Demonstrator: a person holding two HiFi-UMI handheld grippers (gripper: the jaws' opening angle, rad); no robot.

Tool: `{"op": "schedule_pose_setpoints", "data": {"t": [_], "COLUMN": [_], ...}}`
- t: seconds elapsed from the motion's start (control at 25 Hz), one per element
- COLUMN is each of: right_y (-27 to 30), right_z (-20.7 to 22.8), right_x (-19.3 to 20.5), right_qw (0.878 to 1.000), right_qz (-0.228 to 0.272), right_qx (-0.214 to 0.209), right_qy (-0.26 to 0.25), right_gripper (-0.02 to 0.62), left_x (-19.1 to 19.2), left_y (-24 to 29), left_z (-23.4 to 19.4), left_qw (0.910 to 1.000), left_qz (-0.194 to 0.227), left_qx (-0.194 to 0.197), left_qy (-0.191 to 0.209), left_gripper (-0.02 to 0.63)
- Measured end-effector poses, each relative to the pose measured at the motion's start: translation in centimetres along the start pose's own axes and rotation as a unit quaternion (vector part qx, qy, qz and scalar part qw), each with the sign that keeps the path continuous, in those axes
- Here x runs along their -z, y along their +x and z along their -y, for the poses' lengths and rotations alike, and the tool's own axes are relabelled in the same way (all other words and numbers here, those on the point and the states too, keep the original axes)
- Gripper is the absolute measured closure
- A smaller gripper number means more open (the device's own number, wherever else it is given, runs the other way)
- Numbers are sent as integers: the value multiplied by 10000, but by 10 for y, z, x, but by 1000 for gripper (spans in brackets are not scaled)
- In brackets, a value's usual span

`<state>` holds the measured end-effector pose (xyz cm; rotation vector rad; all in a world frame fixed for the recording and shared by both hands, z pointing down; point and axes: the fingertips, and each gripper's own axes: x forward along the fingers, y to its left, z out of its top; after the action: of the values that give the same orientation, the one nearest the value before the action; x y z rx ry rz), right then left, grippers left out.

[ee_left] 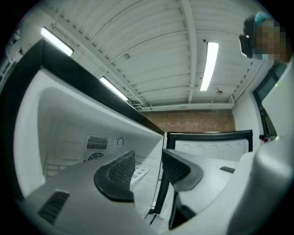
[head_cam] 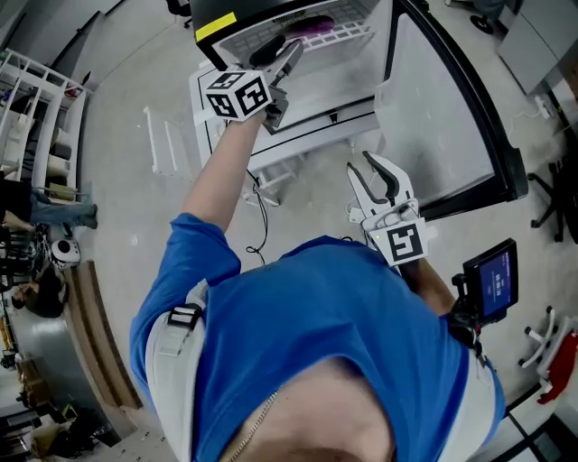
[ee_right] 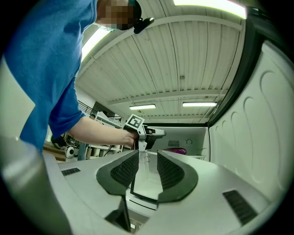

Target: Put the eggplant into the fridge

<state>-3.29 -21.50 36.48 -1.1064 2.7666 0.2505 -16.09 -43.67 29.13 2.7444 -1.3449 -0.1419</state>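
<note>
- While held close before the blue shirt (head_cam: 316,343), the right claw (head_cam: 366,171) stands apart, empty.
- Farther out, the left claw (head_cam: 282,56) is apart too, empty, at the open fridge (head_cam: 307,95).
- The eggplant (head_cam: 312,25) lies on the fridge's white shelf (head_cam: 354,32) beyond.

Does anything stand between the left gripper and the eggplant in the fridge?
Nothing visible does. The eggplant lies on a white rack inside the open fridge. The left gripper, fingers apart and empty, is just in front of it.
</note>
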Motion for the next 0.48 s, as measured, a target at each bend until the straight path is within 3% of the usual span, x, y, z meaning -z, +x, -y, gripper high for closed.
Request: {"op": "schedule_pose_setpoints", "data": {"t": [0.2,0.48], "right_y": [7,12], "right_z": [-9,-15], "right_x": [1,0], "right_qw": [10000,9999], "right_qz": [-10,54], "right_qx": [-52,-134], "right_qy": [25,20], "right_gripper": [468,468], "left_x": [-18,-39], "left_y": [-28,-64], "left_z": [10,31], "left_qw": [9897,9616], "left_qz": [791,1689], "left_qx": [567,1242], "left_qy": [-1051,-1769], "left_gripper": [410,450]}}
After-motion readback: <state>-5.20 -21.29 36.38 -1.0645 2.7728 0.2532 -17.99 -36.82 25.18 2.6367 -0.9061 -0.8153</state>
